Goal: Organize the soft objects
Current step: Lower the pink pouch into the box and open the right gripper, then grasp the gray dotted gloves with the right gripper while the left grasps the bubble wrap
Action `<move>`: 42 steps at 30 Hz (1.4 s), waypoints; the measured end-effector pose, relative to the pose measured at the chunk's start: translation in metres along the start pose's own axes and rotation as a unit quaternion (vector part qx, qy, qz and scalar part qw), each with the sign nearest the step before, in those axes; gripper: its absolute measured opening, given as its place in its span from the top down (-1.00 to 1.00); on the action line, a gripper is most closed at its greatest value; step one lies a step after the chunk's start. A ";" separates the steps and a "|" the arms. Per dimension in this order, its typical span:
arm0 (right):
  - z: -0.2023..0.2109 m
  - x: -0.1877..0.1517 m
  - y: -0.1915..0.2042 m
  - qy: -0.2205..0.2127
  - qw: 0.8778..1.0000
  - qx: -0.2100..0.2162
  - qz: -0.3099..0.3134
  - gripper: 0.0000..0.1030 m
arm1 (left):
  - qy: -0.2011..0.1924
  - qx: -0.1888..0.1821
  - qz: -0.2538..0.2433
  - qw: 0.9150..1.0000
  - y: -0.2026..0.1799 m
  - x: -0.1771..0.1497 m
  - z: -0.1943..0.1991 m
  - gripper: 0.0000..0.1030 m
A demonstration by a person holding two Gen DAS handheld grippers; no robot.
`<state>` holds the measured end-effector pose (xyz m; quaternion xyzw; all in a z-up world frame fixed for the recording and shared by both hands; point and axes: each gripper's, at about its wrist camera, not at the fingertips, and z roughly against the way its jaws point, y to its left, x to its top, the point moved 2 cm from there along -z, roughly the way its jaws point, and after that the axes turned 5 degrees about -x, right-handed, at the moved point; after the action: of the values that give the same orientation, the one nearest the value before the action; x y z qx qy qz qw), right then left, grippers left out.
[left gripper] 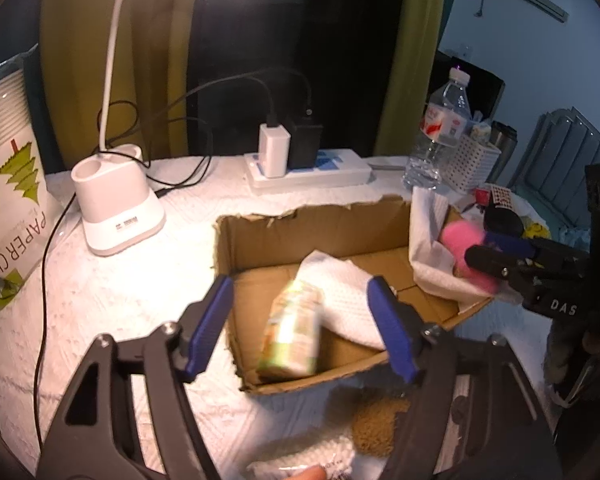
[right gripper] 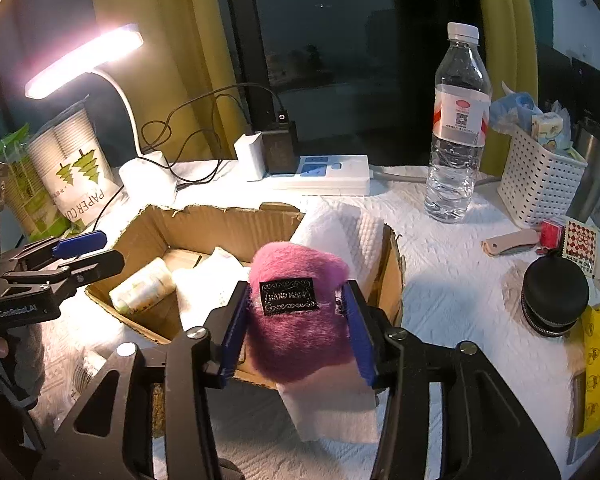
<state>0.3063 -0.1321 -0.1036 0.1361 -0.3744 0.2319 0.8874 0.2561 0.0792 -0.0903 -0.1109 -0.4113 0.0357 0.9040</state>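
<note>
One torn brown cardboard box, one fluffy pink pouch and one clear plastic water bottle are in view. Two black grippers with blue pads show, left and right. One white desk lamp stands lit.

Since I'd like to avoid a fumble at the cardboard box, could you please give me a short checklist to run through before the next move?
1. Left gripper clear of its item: ok. Its jaws stand wide, nothing between the pads.
2. Green-and-white packet inside the cardboard box: ok, though blurred, so whether it has settled: cannot tell.
3. Pink fuzzy pouch between the right gripper's pads: ok. Firm grip: cannot tell.
4. Pouch over the box opening: ok, above the near right corner.
5. Free floor space in the box for the pouch: ok, bare cardboard shows beside the white cloth.
6. Grippers apart from each other: ok.
</note>
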 end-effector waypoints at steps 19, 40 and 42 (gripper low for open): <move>0.044 -0.010 0.019 -0.024 1.000 -0.002 0.010 -0.30 | -0.033 -0.010 -0.007 0.999 -0.013 -0.009 0.051 -0.67; 0.089 -0.042 0.057 -0.031 0.999 0.012 0.023 -0.30 | -0.035 -0.030 -0.016 0.999 -0.036 -0.044 0.086 -0.67; 0.091 -0.047 0.060 -0.029 0.999 0.013 0.023 -0.30 | -0.034 -0.032 -0.017 0.999 -0.038 -0.049 0.088 -0.67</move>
<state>0.1925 -0.1331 -0.0715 0.1456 -0.4002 0.2530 0.8687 0.1566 0.0498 -0.0610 -0.1313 -0.4442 0.0110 0.8862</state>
